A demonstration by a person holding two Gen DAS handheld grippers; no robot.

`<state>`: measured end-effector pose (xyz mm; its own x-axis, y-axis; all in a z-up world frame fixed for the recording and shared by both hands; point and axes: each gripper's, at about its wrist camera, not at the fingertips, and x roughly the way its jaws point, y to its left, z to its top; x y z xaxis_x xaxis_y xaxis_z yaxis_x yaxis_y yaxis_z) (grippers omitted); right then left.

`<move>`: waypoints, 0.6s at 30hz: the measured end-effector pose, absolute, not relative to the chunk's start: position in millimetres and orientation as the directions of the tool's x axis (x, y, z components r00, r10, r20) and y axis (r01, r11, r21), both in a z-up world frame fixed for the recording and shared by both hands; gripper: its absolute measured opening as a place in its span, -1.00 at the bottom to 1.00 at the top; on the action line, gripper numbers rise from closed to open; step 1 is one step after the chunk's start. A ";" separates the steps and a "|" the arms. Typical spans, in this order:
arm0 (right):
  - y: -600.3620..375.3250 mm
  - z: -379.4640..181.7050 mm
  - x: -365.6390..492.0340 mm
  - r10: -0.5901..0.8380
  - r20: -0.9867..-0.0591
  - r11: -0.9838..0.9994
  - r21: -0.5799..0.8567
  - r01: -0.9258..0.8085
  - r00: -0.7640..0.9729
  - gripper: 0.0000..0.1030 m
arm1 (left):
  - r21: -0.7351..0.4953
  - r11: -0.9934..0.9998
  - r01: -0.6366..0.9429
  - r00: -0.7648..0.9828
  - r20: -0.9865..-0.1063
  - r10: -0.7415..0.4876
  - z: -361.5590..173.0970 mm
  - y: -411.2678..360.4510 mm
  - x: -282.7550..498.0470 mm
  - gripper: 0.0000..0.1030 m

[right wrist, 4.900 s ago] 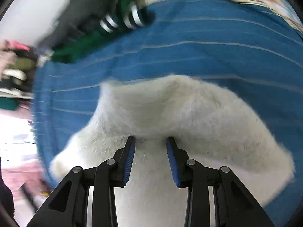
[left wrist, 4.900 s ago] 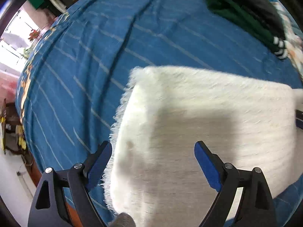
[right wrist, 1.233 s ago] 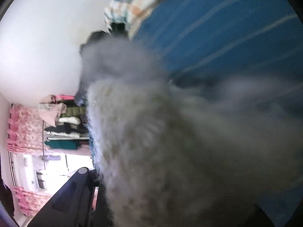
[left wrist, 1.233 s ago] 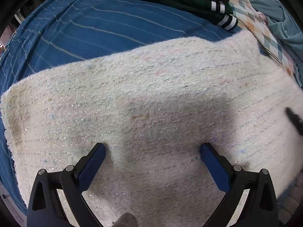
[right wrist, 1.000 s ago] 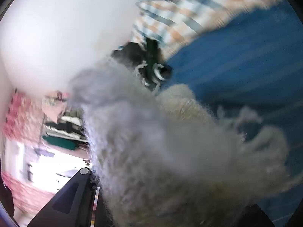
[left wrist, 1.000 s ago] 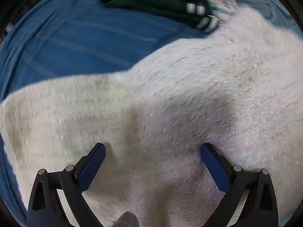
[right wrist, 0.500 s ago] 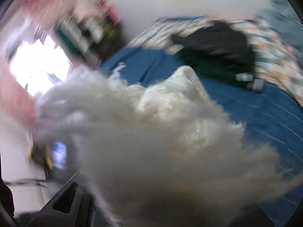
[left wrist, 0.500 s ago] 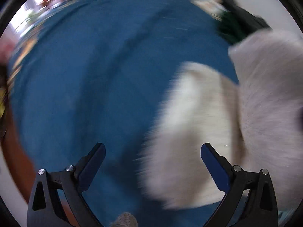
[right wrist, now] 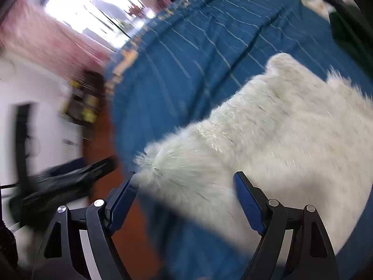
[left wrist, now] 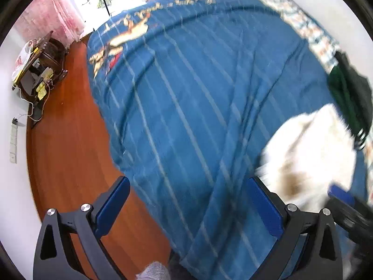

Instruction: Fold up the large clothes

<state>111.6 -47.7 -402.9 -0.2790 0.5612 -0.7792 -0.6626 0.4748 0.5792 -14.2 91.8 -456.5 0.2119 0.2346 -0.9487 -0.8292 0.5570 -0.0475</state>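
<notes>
A white fuzzy garment (right wrist: 279, 128) lies in a heap on the blue striped bedspread (right wrist: 186, 46). My right gripper (right wrist: 184, 200) hovers over its near edge with its jaws opening. The fluffy hem shows between the pads, and neither pad presses on it. In the left wrist view the garment (left wrist: 314, 154) sits at the far right. My left gripper (left wrist: 188, 205) is open and holds nothing, above the bedspread's edge (left wrist: 186, 105) and the floor. One blue fingertip of the right gripper (left wrist: 341, 194) shows beside the garment.
Dark green and black clothes (left wrist: 349, 93) lie behind the white garment by a checked cover (left wrist: 310, 30). The bed's edge drops to an orange wooden floor (left wrist: 70, 151). A dark wooden side table (left wrist: 42, 63) stands by the wall, near pink curtains (left wrist: 58, 16).
My right gripper carried the white garment across the bed and has let go of it. My left gripper swung away from the garment to the bed's edge and rolled.
</notes>
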 end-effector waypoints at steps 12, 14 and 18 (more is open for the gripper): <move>-58.3 -534.7 220.3 0.349 -0.886 0.701 0.464 -0.542 -0.307 -0.14 | -0.207 0.576 -0.791 0.328 -0.938 0.114 -475.0 66.8 51.5 1.00; -45.9 -534.6 220.2 0.373 -0.870 0.687 0.492 -0.534 -0.322 0.09 | -0.198 0.561 -0.804 0.298 -0.950 0.091 -486.1 55.3 47.8 1.00; -71.7 -509.1 229.9 0.498 -0.790 0.682 0.611 -0.402 -0.358 0.46 | -0.312 0.437 -0.843 0.326 -0.944 -0.047 -512.8 41.3 34.9 1.00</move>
